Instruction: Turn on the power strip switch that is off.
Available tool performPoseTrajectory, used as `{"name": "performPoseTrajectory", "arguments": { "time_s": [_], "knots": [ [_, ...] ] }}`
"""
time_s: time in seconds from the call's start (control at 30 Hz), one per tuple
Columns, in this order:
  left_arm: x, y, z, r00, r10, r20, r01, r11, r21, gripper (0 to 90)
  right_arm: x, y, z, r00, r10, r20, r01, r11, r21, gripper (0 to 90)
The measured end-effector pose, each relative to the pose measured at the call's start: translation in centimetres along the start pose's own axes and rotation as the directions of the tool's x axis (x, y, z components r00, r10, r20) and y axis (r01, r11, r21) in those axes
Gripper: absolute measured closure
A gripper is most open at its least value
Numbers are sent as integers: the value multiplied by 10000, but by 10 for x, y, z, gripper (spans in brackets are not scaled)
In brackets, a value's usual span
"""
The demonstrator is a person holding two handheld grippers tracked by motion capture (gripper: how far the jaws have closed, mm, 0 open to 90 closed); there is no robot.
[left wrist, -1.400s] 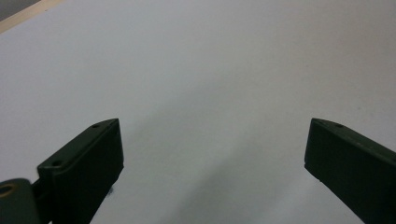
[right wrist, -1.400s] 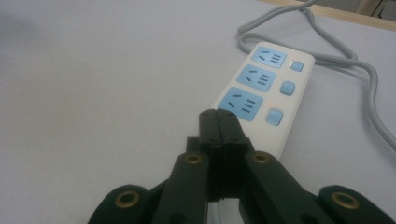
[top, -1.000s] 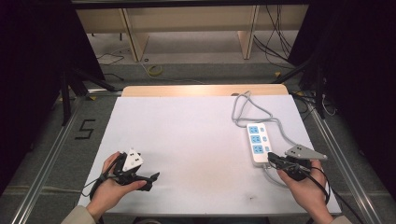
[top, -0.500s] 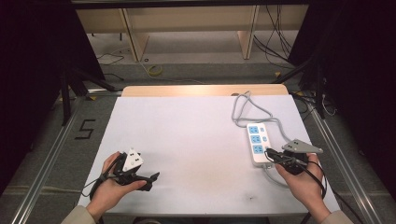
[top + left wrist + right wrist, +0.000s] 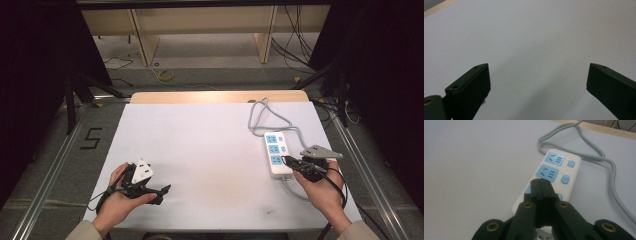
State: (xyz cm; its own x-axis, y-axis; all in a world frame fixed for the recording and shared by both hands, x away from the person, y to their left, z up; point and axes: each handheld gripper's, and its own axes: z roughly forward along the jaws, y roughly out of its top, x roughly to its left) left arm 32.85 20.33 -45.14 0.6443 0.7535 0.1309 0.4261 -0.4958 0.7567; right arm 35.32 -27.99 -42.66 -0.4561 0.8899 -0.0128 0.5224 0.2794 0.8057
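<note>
Room: wide bare white table (image 5: 200,145) in the middle | one power strip (image 5: 276,152) near right edge, three blue sockets | left gripper (image 5: 159,192) jaws wide, holding nothing | right gripper (image 5: 287,161) jaws pressed together over the strip's near end

A white power strip (image 5: 276,154) with blue sockets lies flat at the table's right, grey cord (image 5: 261,116) looped behind.

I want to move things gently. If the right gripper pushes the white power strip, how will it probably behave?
The power strip lies flat and looks rigid, so it would probably slide on the smooth white table rather than tip. Its grey cable lies in loose loops, so it is likely floppy and may drag or turn the strip. The right gripper has its fingers together above it.
</note>
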Motion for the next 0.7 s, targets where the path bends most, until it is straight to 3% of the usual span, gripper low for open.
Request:
{"name": "performPoseTrajectory", "arguments": {
  "time_s": [0.7],
  "knots": [
    [0, 0, 0, 10000, 20, -51, -20, 10000, 38, 49, -8, 12, 10, 9991, 396, 183, -401, 9988, 297, 900]
  ]
}}
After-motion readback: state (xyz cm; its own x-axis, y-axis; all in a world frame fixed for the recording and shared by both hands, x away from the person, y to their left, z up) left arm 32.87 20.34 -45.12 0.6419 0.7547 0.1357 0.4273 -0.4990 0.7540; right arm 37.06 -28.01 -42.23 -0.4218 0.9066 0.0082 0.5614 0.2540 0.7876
